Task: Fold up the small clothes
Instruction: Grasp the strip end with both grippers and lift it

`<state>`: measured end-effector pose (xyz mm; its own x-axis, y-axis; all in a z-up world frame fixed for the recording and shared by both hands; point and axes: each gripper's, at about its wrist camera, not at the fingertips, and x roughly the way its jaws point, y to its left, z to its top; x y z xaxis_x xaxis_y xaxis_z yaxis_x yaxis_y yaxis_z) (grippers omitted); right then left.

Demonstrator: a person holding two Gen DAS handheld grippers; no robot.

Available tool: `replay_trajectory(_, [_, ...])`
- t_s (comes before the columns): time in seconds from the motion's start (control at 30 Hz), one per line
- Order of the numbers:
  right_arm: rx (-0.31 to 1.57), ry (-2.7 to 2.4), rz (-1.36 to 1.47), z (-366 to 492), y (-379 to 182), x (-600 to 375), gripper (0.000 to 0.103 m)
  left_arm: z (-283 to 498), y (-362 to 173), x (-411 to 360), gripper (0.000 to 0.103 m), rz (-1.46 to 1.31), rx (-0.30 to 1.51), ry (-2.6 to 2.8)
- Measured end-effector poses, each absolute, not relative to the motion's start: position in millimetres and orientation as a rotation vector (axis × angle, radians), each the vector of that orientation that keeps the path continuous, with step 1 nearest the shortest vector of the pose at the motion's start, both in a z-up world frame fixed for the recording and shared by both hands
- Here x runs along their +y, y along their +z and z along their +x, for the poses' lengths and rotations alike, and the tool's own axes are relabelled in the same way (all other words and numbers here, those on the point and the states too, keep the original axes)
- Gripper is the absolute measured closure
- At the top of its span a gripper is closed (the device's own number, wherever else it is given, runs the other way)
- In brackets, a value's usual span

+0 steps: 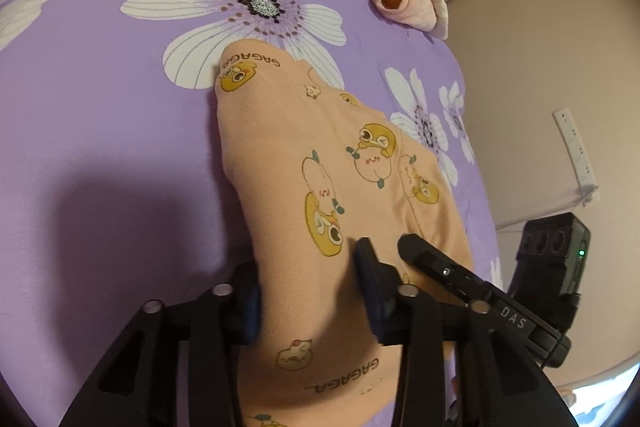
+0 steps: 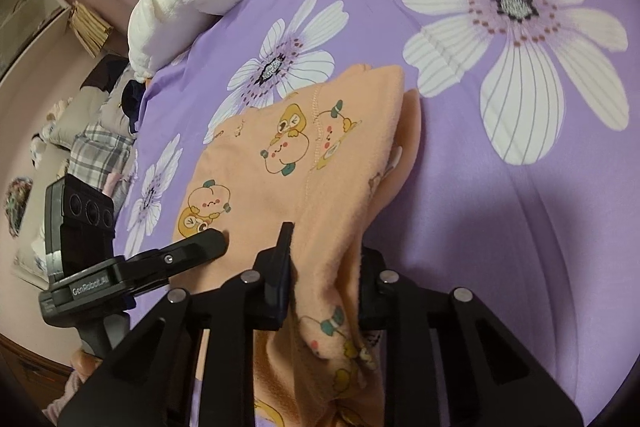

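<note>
Your left gripper (image 1: 310, 301) and right gripper (image 2: 326, 287) each clamp the peach cartoon-print cotton garment (image 1: 320, 163) on the purple floral bedsheet (image 1: 100, 99).

The peach garment (image 1: 320, 155) carried the printed word "GAGAGA" twice in the left wrist view: once near its far end, beside a yellow cartoon figure, and once near the camera, below a small pale figure, both upside down. In the same view, the right tool (image 1: 472, 279) had the white letters "DAS" on its black arm. In the right wrist view, the left tool (image 2: 192, 251) showed "GenRobot.AI" on its black body.
</note>
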<state>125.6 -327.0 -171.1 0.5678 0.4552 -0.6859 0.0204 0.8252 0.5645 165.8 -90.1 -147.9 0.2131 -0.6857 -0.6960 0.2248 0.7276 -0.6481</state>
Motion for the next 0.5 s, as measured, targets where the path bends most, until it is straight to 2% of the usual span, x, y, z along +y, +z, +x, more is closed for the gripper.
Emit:
replay_trajectory(0.13, [0.923, 0.251, 0.497, 125, -161, -319, 0.081, 162, -142, -94, 0.075, -0.426, 1.176, -0.657])
replay_trajectory(0.5, [0.833, 0.244, 0.37, 105, -124, -296, 0.082, 145, -119, -84, 0.076, -0.434, 1.12, -0.676])
